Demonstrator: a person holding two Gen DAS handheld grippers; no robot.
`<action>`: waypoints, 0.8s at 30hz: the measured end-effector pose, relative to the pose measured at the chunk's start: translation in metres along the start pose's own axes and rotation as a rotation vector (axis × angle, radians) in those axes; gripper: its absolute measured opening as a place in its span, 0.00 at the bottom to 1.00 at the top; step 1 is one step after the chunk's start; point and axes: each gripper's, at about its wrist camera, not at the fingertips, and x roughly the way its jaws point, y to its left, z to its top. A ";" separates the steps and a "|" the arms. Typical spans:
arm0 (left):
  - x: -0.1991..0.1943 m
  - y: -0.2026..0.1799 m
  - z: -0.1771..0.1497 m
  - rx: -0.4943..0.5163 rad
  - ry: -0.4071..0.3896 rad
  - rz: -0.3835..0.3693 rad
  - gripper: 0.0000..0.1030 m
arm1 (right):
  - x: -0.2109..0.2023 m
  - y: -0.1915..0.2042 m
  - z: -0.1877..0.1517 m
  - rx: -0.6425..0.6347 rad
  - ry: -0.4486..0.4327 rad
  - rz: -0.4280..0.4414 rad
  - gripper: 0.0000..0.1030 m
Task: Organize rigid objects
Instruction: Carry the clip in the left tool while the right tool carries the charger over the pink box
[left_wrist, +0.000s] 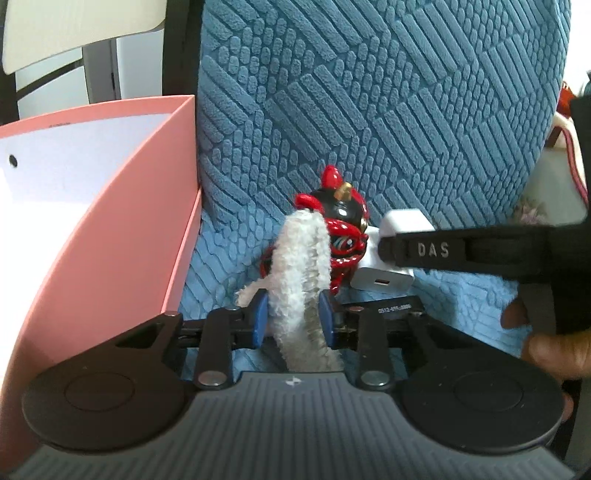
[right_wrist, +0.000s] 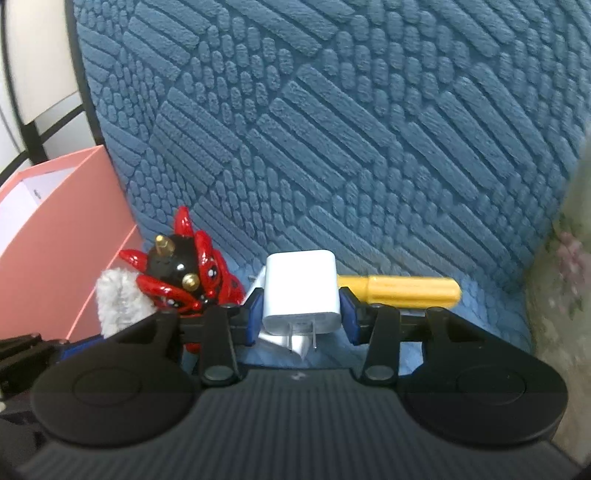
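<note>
gripping white fuzzy tail, left gripper; right gripper seemingly clamps charger.

Two close, downward-angled views sharing figurine.

The blue cushion cover is thick cloth, matt, with a raised, nubbly pile in bars and pebbles. The red-and-black figurine looks like glossy lacquered plastic or resin, with small brassy studs. The white fuzzy strip is soft, shaggy fibre around a thin grey core. The white charger is smooth satin plastic with bright metal prongs. The yellow handle seems to be ribbed plastic, though it is blurred. The pink box is matt card, white inside. Each claw is matt black plastic with blue pads and dull metal rivets.
</note>
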 end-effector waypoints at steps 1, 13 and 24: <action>-0.002 0.001 0.000 -0.005 0.003 -0.004 0.29 | -0.004 0.000 -0.002 0.014 0.006 -0.003 0.45; -0.048 0.001 -0.013 -0.015 0.007 -0.089 0.25 | -0.077 0.008 -0.043 0.100 -0.020 -0.069 0.45; -0.098 0.010 -0.027 -0.018 0.020 -0.141 0.22 | -0.127 0.004 -0.087 0.216 -0.014 -0.098 0.45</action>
